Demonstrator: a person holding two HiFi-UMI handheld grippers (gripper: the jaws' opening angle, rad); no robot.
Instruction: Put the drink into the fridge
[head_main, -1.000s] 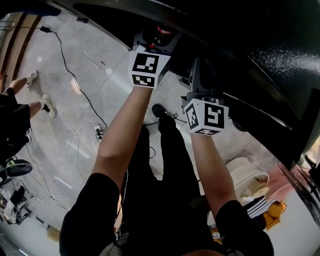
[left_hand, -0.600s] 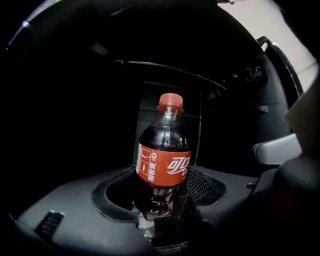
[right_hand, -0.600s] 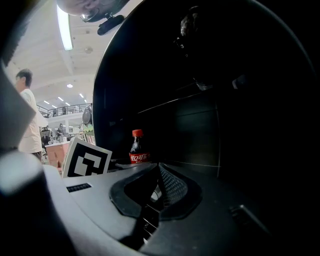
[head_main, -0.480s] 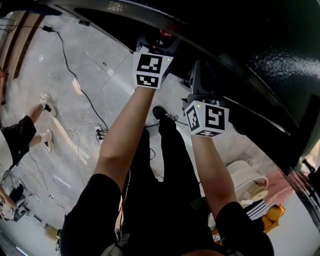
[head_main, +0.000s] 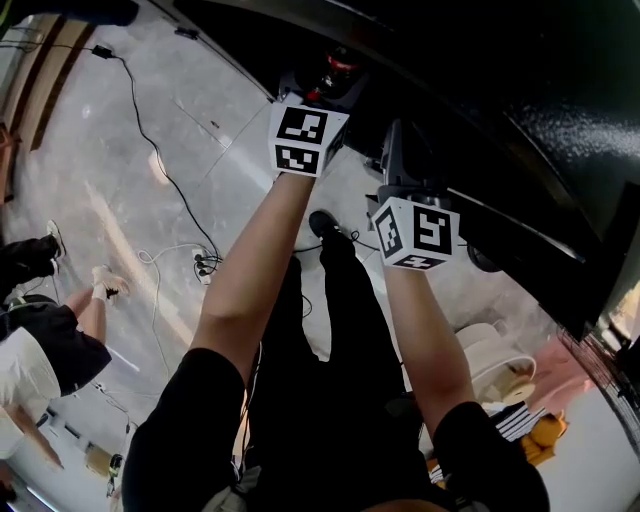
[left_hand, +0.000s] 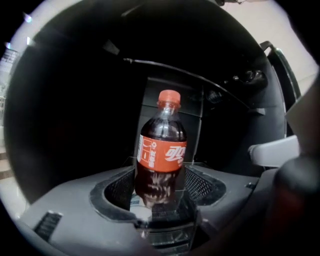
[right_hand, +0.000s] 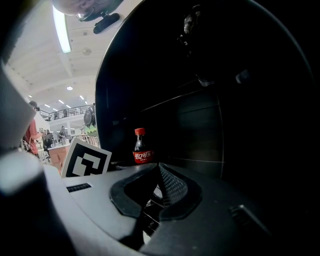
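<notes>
In the head view, the person's two bare forearms are reaching forward over a grey floor (head_main: 110, 230) crossed by a black cable (head_main: 147, 150). The left gripper (head_main: 322, 88) is holding the drink bottle (head_main: 336, 66) up at the edge of the dark fridge (head_main: 540, 110), only the bottle's red cap and neck showing past the marker cube. The right gripper (head_main: 401, 160) is hanging just beside it, lower and to the right, and another person (head_main: 35, 350) is standing at the left edge. In the left gripper view, the jaws of the left gripper (left_hand: 158, 189) are pressing against the lower part of the drink bottle (left_hand: 162, 152), which is standing upright with its red label facing the camera and the black fridge (left_hand: 75, 110) behind it. In the right gripper view, the right gripper (right_hand: 159, 169) is showing its jaws drawn together at the tips with nothing between them, while the drink bottle (right_hand: 141, 148) is sitting beyond them, beside the left gripper's marker cube (right_hand: 87, 160), against the fridge (right_hand: 210, 110).
</notes>
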